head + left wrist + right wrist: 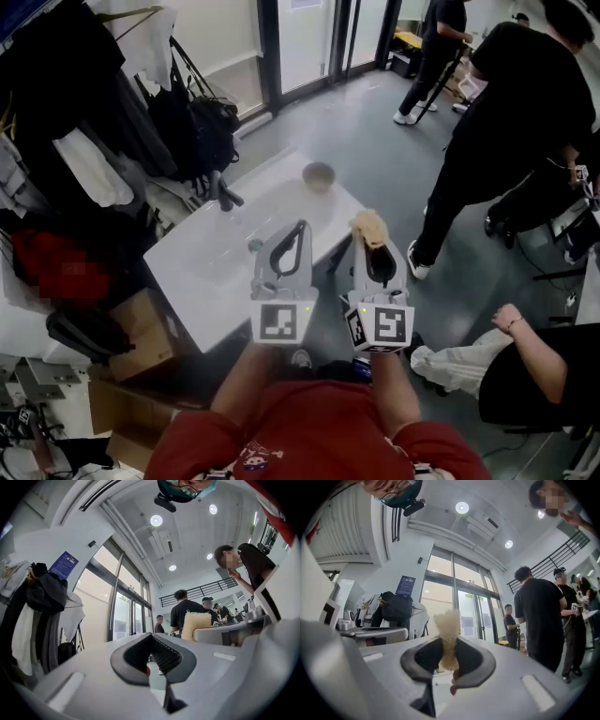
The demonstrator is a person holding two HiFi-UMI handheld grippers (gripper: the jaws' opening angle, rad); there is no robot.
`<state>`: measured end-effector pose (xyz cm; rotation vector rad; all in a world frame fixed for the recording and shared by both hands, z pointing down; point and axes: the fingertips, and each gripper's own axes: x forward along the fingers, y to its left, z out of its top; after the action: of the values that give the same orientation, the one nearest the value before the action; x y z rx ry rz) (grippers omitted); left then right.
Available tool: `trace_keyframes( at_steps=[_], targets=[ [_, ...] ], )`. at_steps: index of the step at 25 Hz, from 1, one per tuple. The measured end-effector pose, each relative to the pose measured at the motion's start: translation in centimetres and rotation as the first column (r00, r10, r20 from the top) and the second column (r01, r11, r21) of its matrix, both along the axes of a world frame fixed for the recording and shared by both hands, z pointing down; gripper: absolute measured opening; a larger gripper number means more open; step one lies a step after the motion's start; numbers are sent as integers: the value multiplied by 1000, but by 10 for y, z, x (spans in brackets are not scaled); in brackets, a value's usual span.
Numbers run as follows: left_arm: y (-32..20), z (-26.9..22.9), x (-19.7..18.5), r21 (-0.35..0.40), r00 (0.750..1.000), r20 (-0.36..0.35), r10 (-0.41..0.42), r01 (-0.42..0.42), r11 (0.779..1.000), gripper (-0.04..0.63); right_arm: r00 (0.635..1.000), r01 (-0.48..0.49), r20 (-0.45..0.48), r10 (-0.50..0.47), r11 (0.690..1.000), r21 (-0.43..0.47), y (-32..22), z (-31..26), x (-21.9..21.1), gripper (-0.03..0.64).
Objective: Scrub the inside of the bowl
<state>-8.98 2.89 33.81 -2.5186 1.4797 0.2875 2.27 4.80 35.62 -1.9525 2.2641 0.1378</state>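
Below me, the white washbasin (187, 272) fills the middle left of the head view. My left gripper (300, 230) hangs over its near part, jaws pressed together with nothing between them. My right gripper (372, 246) is just to its right. The brown bowl (319, 175) stands on the basin's far corner, above both grippers in the frame and apart from them. My right jaws pinch a tan sponge (367, 226), which pokes out above them.

Probably a lab-like office hall: glass doors (309, 42), hung coats (94, 141), cardboard boxes (141, 337), standing bystanders (511, 131).
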Motion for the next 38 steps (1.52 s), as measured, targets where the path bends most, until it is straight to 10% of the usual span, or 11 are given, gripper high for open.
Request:
trace_keyframes(
  at_steps=[38],
  targets=[
    [-263, -6, 118, -18, 990, 37, -136, 137, 990, 6, 990, 126, 60, -126, 992, 2, -279, -1, 127, 75]
  ],
)
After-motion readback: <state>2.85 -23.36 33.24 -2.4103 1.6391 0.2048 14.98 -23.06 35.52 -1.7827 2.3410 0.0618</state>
